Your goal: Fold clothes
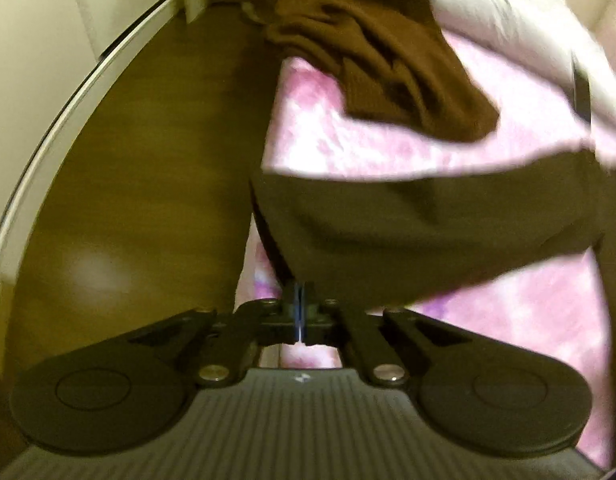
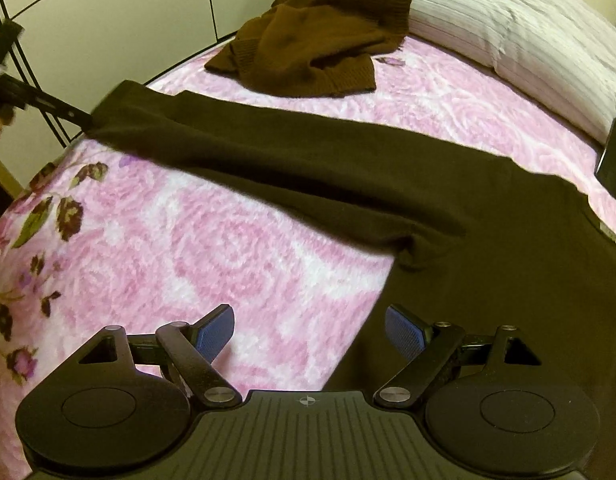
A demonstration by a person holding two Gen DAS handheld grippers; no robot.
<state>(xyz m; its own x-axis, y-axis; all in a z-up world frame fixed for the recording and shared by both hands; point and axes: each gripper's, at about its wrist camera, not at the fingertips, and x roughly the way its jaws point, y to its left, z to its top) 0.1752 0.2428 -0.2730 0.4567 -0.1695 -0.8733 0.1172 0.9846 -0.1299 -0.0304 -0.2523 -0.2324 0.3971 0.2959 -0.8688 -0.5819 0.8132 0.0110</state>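
The left gripper (image 1: 299, 312) has its jaws pressed together on the end of a sleeve (image 1: 407, 232), which runs away from the pads as a dark band across the pink blanket (image 1: 387, 152); a pinch at the very tip makes sense, since it lets the whole sleeve be drawn across in one pull; the right-wrist view shows the same sleeve stretched out sideways to the bed's far edge, where that gripper (image 2: 74, 114) meets its cuff. The right gripper (image 2: 309, 330) hangs with jaws wide and nothing between them, one pad over the blanket and the other over the shirt (image 2: 507, 272), whose dark body fills the near right corner; it looks poised above the shirt's edge, probably to pin or take it while the sleeve comes over. The shirt lies flat on the bed, so the fold seems only begun. A brown sweater (image 2: 319, 40) sits crumpled near the pillow (image 2: 507, 28), well apart and unfolded, likely waiting its turn; a dark flat object (image 2: 611, 160) rests at the pillow's edge.
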